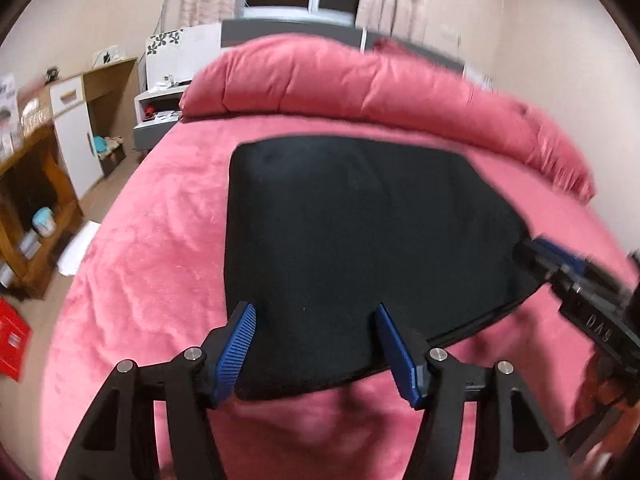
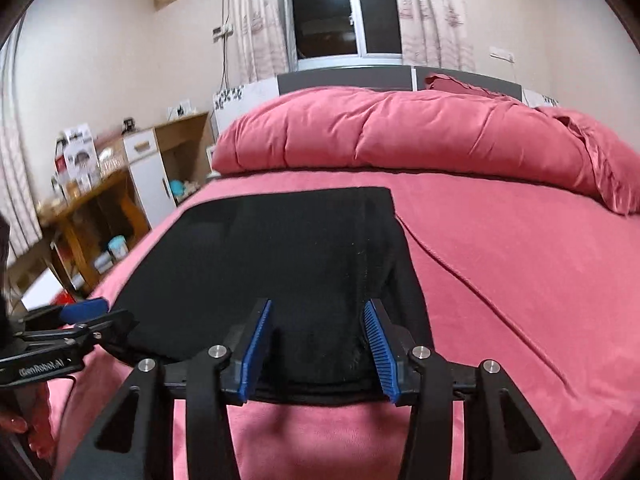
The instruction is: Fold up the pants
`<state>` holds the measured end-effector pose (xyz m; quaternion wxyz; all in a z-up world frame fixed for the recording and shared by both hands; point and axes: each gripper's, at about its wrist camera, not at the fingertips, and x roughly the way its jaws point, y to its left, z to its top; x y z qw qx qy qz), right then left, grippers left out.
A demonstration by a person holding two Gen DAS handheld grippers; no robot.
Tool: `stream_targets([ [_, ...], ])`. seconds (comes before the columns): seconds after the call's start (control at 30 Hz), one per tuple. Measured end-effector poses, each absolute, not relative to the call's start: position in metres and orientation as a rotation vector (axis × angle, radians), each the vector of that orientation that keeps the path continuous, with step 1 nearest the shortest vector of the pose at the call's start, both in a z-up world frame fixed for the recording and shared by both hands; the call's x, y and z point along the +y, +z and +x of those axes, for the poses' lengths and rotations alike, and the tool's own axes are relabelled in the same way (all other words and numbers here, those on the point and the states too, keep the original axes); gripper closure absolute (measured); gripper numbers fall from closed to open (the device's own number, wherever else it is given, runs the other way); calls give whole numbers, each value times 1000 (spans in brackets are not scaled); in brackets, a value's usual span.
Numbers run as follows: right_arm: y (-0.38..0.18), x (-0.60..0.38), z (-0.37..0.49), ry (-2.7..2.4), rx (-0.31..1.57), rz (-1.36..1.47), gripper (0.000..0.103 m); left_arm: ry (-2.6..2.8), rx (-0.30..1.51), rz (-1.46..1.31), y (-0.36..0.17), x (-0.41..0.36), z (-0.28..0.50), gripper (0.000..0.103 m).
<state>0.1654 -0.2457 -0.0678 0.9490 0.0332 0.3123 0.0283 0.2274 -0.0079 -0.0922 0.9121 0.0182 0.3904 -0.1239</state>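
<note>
The black pants (image 1: pixel 360 240) lie folded into a flat, roughly square stack on the pink bed; they also show in the right wrist view (image 2: pixel 288 256). My left gripper (image 1: pixel 316 312) is open, its blue pads (image 1: pixel 238 344) apart over the stack's near edge, holding nothing. My right gripper (image 2: pixel 318 308) is open too, its pads (image 2: pixel 378 340) straddling the near edge of the stack. The right gripper shows at the right of the left wrist view (image 1: pixel 560 264), at the stack's right edge. The left gripper shows at the left of the right wrist view (image 2: pixel 80 320).
The pink bedsheet (image 2: pixel 500 280) covers the bed. A rolled pink duvet (image 1: pixel 360 80) lies across the bed's far end. Wooden shelves (image 2: pixel 80 220) and a white cabinet (image 1: pixel 76 136) stand on the left beside the bed. A red box (image 1: pixel 10 336) sits on the floor.
</note>
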Motion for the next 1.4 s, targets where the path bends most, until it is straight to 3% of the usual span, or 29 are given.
stream_targets([
  [0.13,-89,-268,189,-34,727,71,65,-261,832,46,-100,-11,233,39],
  [0.37,-88,-277,177,-67,696,167,65,-229,845,52,-98,-13,219,39],
  [0.47,-85,-273,163,-101,702,192,50,-216,865,8,-96,-7,212,39],
  [0.87,-103,-242,106,-14,823,296,48,-207,1012,-56,-119,3,173,38],
  [1.2,-99,-204,65,75,847,207,39,-132,964,66,-112,6,109,38],
  [1.4,-82,-189,44,84,812,186,23,-76,862,65,-87,14,71,38],
])
